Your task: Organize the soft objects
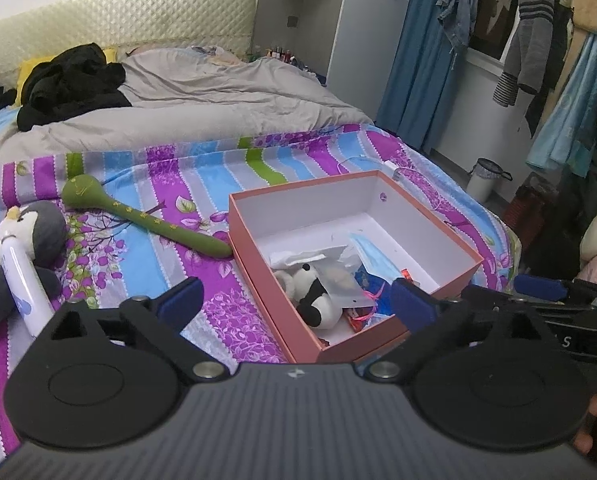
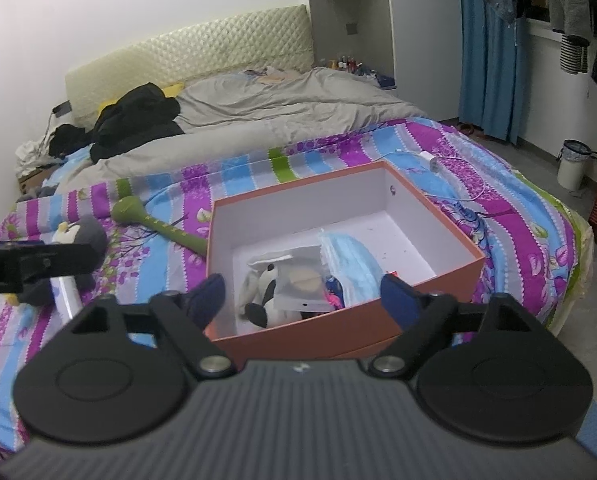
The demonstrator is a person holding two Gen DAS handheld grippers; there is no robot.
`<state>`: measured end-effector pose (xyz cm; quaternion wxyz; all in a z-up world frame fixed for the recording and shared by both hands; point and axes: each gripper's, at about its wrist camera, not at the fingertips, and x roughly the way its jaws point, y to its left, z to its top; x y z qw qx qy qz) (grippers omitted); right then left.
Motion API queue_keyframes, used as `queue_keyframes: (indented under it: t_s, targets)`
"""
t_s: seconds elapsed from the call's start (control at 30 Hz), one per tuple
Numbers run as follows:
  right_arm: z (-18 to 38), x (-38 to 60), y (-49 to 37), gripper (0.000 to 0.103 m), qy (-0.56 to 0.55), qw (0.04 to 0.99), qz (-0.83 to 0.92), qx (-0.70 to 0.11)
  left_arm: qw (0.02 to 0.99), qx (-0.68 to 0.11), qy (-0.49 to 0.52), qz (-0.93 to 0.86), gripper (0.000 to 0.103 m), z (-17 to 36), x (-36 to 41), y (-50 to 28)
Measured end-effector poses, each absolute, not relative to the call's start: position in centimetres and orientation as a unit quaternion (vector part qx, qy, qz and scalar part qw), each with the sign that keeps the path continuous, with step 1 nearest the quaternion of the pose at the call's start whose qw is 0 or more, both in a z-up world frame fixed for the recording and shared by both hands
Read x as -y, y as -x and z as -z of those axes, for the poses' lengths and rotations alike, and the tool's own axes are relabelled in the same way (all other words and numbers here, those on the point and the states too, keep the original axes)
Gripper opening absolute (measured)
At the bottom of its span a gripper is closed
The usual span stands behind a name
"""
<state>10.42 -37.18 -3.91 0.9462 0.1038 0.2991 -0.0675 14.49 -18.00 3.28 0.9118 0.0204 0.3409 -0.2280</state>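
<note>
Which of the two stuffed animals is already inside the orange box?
The black-and-white panda, lying among bags in the orange box. The grey penguin still lies outside on the striped bedspread.

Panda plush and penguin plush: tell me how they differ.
The panda plush lies inside the orange box; the penguin plush lies outside it on the striped bedspread. The panda is black and white, the penguin grey and white. The penguin looks larger. Both are soft toys, ungripped.

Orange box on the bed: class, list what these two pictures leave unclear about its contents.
- Items under the blue mask: covered, both views.
- Panda toy: lower body hidden by orange box wall, right wrist view.
- Small red items: too small, left wrist view.
</note>
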Motion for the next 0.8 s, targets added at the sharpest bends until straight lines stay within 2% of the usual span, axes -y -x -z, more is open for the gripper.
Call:
queue_keyframes:
  t_s: [0.8]
  targets:
    - [4.62, 37.72, -9.83, 0.087, -0.127, 0.938, 0.083, -0.312, 0.913, -0.348, -0.016, 0.214, 0.103, -2.62, 18.19, -13.64]
